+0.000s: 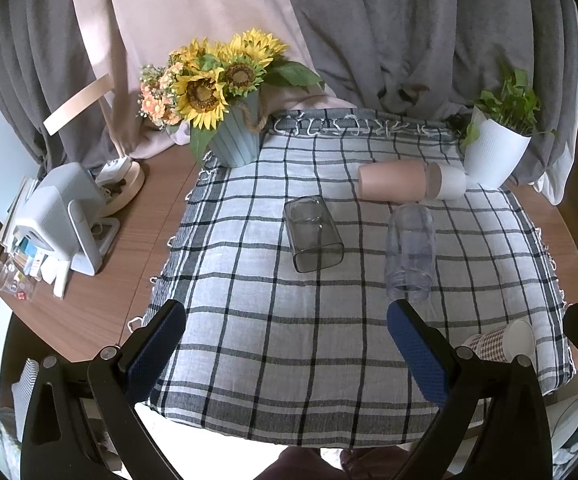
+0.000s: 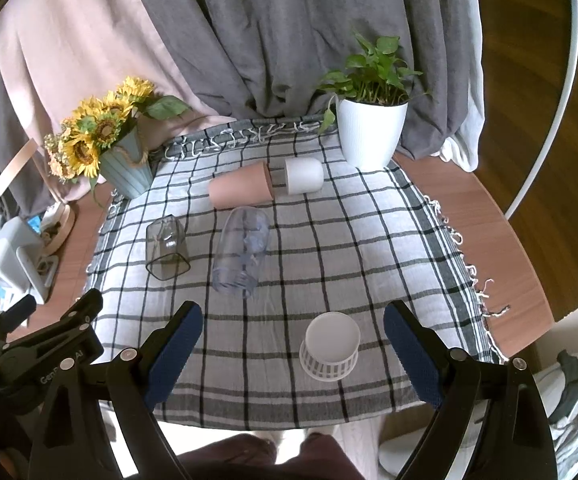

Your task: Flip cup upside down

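A checked paper cup [image 2: 331,346] stands upside down on the plaid cloth [image 2: 329,248], between my right gripper's [image 2: 293,330] open fingers; it also shows in the left wrist view [image 1: 503,342] at the right edge. A clear round cup [image 2: 243,250] [image 1: 409,252], a smoky square cup [image 2: 167,246] [image 1: 313,234], a pink cup [image 2: 243,190] [image 1: 393,180] and a white cup [image 2: 303,176] [image 1: 449,182] lie on their sides farther back. My left gripper [image 1: 287,324] is open and empty above the cloth's near edge.
A sunflower pot [image 1: 235,136] [image 2: 127,172] stands at the back left, a white plant pot [image 2: 371,136] [image 1: 495,152] at the back right. A white device [image 1: 67,220] and clutter sit on the wooden table [image 1: 129,248] to the left. Curtains hang behind.
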`<state>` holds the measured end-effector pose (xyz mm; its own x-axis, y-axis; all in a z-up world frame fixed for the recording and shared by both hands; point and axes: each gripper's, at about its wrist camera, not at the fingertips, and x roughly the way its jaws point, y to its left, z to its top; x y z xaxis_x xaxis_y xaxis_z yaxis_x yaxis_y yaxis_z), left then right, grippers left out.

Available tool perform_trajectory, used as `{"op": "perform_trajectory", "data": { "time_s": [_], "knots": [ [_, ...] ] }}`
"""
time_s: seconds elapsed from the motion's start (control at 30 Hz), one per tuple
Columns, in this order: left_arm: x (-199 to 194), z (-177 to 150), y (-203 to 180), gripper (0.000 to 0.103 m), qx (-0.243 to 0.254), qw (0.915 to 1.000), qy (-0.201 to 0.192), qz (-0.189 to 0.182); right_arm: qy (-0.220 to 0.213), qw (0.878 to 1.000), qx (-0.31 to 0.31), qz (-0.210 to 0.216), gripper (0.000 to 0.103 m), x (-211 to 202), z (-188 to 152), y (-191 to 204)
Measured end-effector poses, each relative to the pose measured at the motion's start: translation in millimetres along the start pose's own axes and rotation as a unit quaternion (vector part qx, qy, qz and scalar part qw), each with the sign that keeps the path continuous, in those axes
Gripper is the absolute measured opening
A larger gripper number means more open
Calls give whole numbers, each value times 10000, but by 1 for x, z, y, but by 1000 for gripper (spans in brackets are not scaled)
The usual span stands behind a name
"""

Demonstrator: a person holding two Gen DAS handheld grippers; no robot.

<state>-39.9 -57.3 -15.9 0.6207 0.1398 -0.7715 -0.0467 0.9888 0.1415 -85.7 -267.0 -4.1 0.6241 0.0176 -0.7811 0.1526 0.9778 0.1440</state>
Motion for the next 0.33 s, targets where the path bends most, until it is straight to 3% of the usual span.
{"op": "perform_trajectory", "data": {
  "time_s": [0.33],
  "knots": [
    [2,-1,1,103,2,10000,36,-3,33,10000,-4,4,92,3,0,1]
  ]
}}
